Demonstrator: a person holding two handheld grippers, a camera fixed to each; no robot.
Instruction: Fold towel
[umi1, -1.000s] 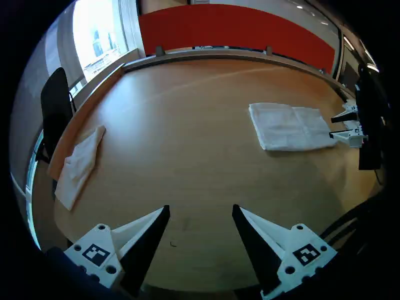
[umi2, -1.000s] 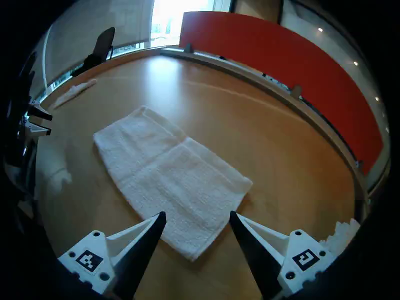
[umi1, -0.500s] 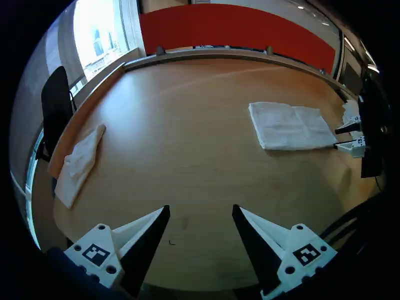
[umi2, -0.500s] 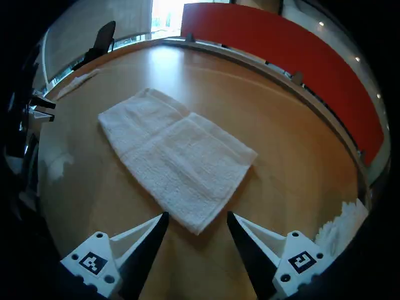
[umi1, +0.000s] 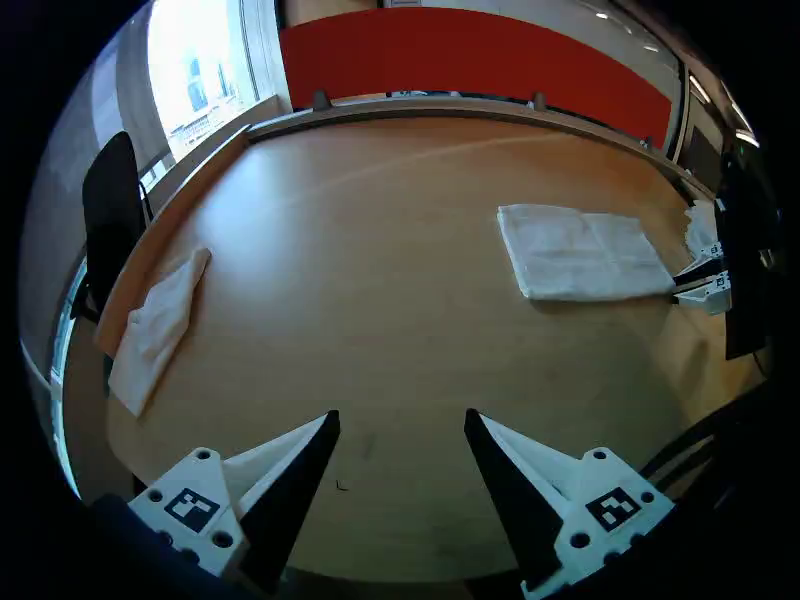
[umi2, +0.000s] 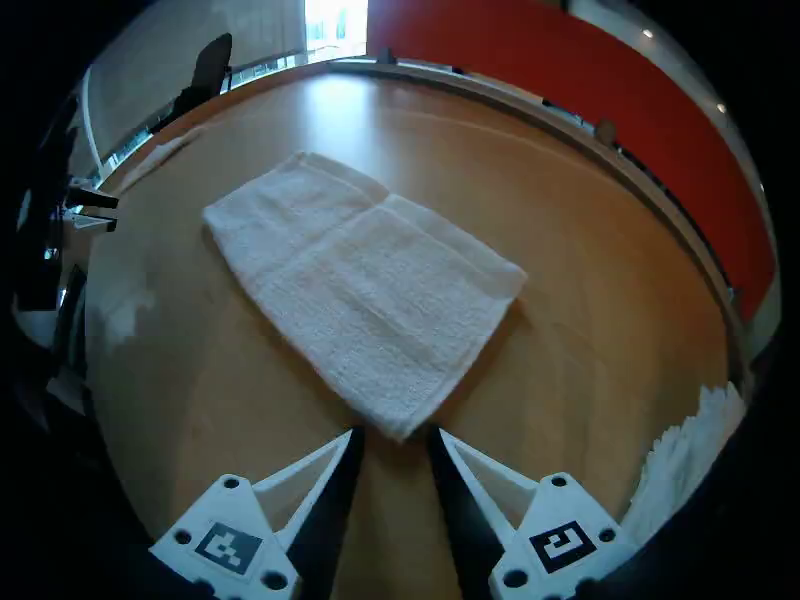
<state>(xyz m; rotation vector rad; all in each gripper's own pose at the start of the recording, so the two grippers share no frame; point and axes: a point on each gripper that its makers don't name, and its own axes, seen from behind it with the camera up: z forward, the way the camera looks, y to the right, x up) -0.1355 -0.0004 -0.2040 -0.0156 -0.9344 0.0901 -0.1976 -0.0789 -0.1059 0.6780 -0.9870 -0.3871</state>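
Right gripper (umi2: 395, 432), jaws narrowed since the earlier frame but parted, is shown at the corner of the folded white terry towel (umi2: 365, 290); left gripper (umi1: 400, 415) wide open above smooth wooden table (umi1: 380, 300)

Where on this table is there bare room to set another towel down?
Widest free patch: the bare table between the crumpled cloth at its edge and the folded towel, back to the red partition. Crowded at the towel's near corner, where the right gripper hovers, with a white stack off to one side.
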